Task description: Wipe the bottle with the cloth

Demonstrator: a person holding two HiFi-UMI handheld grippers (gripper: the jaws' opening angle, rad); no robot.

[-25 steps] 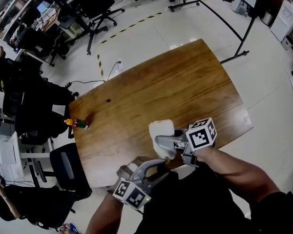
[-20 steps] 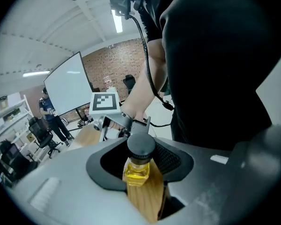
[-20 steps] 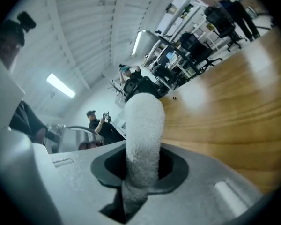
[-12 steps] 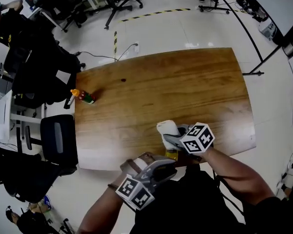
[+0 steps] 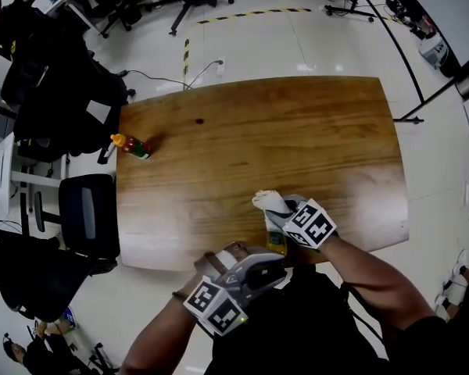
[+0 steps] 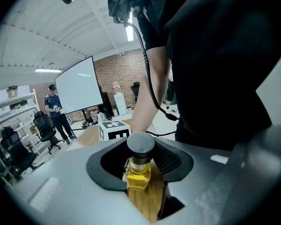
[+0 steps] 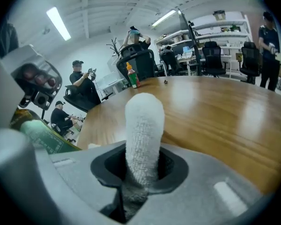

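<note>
In the left gripper view, a small bottle (image 6: 139, 176) of yellow liquid with a dark cap (image 6: 140, 144) stands between the jaws of my left gripper (image 6: 140, 159), which is shut on it. In the head view this bottle (image 5: 276, 244) is held at the table's near edge by the left gripper (image 5: 270, 264). My right gripper (image 5: 277, 216) is shut on a white terry cloth (image 5: 269, 202) that lies just above and against the bottle's top. The right gripper view shows the cloth (image 7: 144, 130) sticking up from the right gripper (image 7: 143, 167), with the bottle's green label (image 7: 43, 136) at the left.
A wooden table (image 5: 297, 131) carries a small red sauce bottle (image 5: 130, 146) at its far left corner. A black office chair (image 5: 86, 217) stands by the table's left edge. More chairs, desks and seated people fill the room at the left.
The head view has swung round. The right gripper has brought the cloth closer in, onto the bottle's top, and the cloth is more bunched. The left gripper keeps its hold on the bottle.
</note>
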